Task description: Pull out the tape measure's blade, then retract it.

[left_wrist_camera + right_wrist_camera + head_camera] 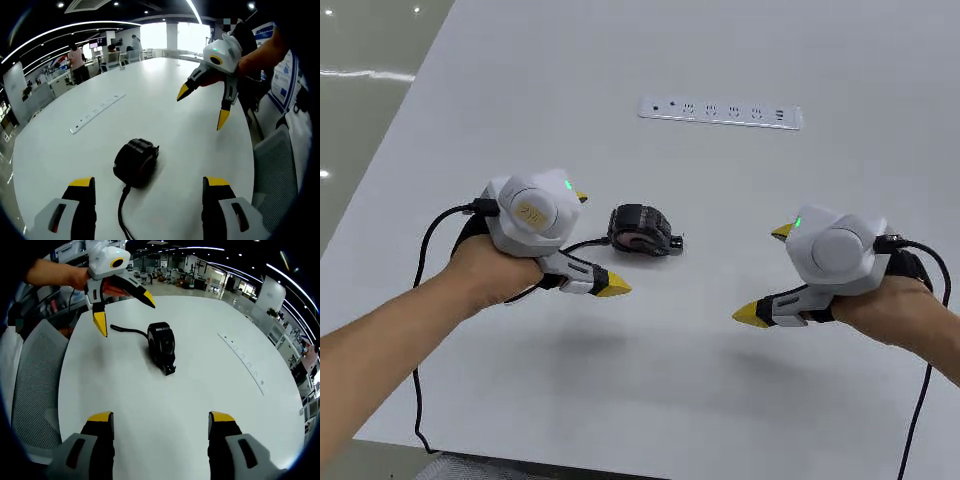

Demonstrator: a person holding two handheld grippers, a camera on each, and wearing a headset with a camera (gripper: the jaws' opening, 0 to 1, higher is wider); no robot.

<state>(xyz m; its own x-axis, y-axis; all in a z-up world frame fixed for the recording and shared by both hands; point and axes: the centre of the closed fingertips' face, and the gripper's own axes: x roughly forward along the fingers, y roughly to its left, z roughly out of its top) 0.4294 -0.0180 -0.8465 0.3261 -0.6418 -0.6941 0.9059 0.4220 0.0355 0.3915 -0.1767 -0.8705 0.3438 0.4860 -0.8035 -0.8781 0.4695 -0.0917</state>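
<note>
Tape measure flat on white table, blade in its case.
It sits just ahead of the left gripper, in line with the gap between its spread jaws, black strap trailing toward them, no contact. Right gripper well apart on the far side, jaws wide, holding nothing. Power strip beyond.

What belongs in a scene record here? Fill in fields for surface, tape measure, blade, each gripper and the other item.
surface: white table
tape measure: black, lying between the grippers
blade: not pulled out
left gripper: jaws open, near the tape measure, holding nothing
right gripper: jaws open, farther off, holding nothing
other item: white power strip, far side
</note>
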